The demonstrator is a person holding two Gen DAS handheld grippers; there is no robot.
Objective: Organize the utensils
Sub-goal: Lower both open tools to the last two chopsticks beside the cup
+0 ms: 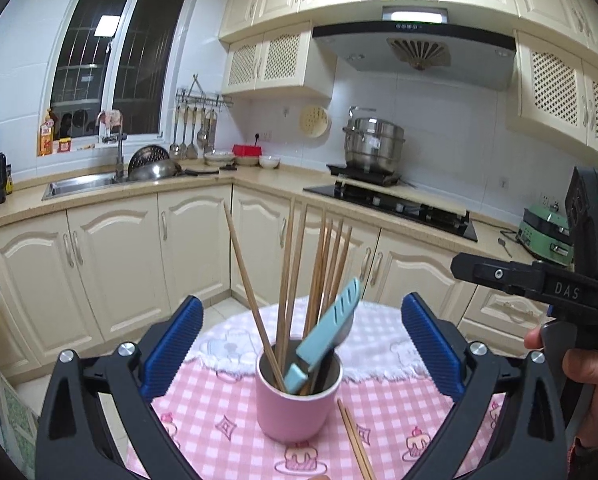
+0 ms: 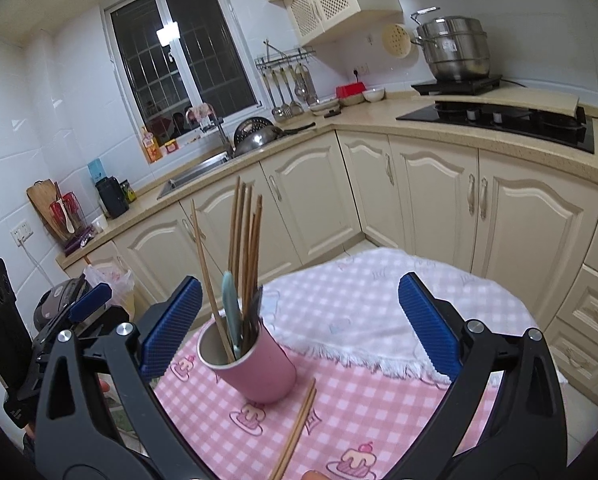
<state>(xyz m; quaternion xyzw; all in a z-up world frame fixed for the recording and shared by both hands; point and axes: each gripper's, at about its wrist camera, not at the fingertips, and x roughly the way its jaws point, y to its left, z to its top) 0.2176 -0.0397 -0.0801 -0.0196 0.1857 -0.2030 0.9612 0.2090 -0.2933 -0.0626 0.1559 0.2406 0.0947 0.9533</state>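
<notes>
A pink cup stands on the pink checked tablecloth. It holds several wooden chopsticks, a light blue knife and a dark utensil. Two loose chopsticks lie on the cloth just in front of the cup. My left gripper is open and empty, with the cup between and beyond its fingers. My right gripper is open and empty, to the right of the cup. The right gripper's body shows in the left wrist view.
A white fringed cloth covers the far part of the table. Cream cabinets, a sink, a stove and a steel pot line the counters behind. A green appliance sits at the right.
</notes>
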